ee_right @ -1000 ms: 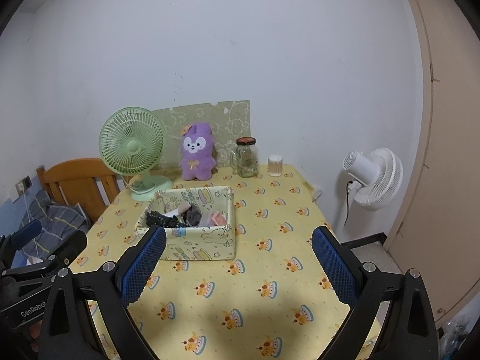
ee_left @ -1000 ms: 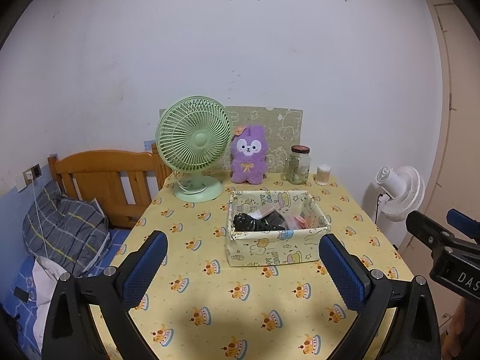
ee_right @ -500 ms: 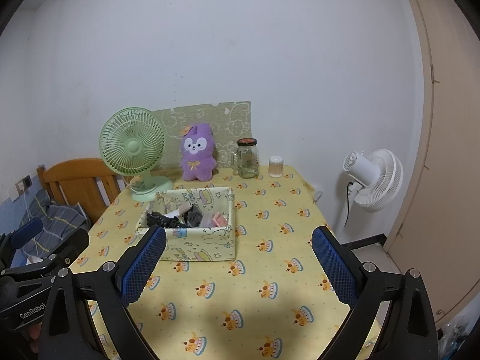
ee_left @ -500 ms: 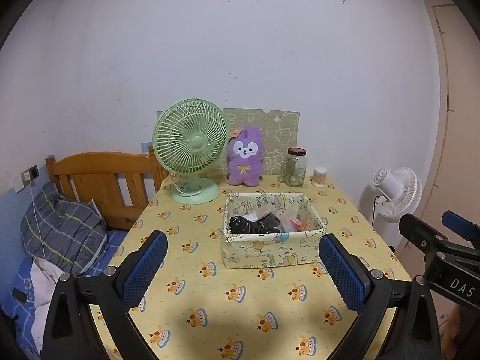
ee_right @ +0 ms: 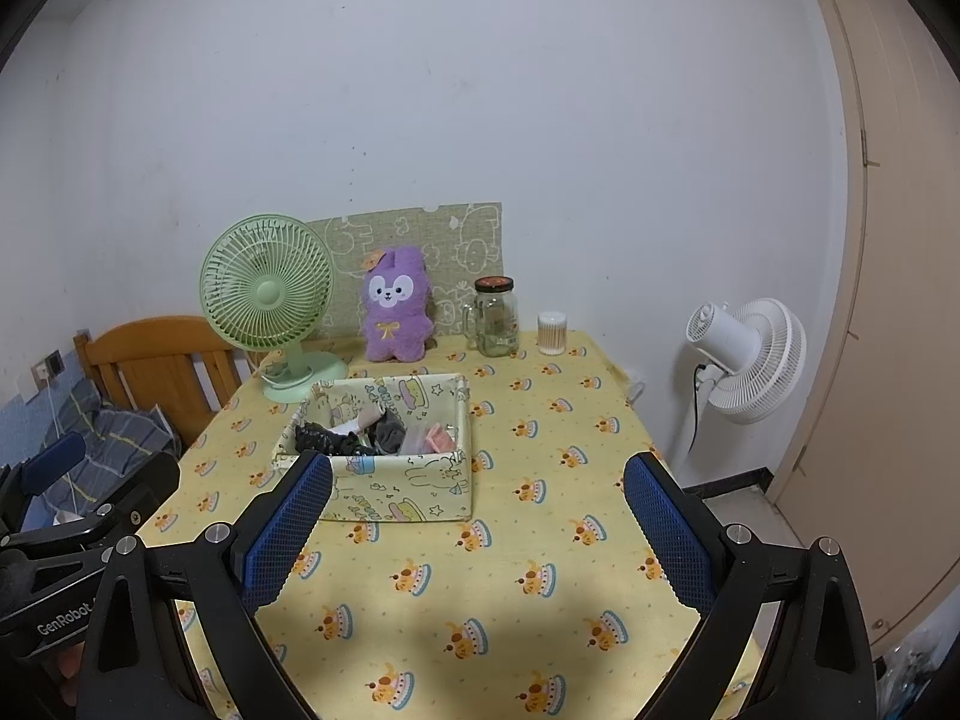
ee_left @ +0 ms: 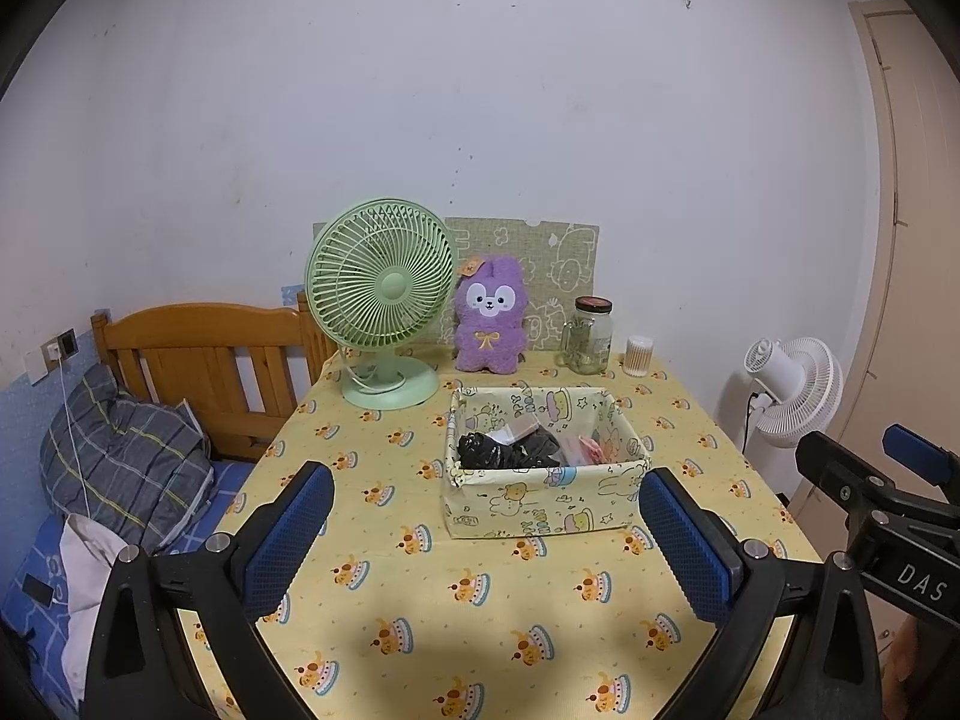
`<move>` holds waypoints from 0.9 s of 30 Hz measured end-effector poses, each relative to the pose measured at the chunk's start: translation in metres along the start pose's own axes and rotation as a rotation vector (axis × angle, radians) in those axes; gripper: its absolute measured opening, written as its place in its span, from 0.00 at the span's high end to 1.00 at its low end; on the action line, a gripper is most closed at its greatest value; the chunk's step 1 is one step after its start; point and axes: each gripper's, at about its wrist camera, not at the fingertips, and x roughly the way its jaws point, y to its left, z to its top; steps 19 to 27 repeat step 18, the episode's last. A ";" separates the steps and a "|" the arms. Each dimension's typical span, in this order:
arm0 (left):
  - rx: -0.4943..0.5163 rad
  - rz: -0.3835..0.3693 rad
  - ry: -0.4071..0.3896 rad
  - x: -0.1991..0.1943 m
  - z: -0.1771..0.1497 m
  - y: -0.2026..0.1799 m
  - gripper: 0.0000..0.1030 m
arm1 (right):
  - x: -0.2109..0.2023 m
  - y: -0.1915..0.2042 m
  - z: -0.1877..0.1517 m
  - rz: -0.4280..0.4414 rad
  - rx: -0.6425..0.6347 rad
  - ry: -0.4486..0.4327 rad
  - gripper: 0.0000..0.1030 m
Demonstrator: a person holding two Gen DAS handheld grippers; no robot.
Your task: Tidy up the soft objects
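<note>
A printed fabric storage box [ee_left: 543, 501] stands open-topped near the middle of the desk [ee_left: 420, 612]. Inside lie crumpled black socks [ee_left: 498, 453] at its left, a grey one [ee_right: 393, 435] beside them, and a pink item [ee_left: 591, 450] at its right. A purple plush rabbit [ee_left: 489, 318] sits upright behind the box, at the desk's far edge.

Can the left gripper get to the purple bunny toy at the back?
Probably yes: the open left gripper has bare tablecloth ahead, though the patterned fabric basket sits between it and the purple plush bunny, so reach over or around.

Both views have drawn back — the fabric basket [ee_left: 543, 468] sits farther off, lower in frame.
</note>
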 end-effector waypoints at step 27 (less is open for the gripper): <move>0.000 0.001 0.000 0.000 0.000 0.001 0.00 | -0.001 0.001 0.001 0.002 -0.001 -0.002 0.04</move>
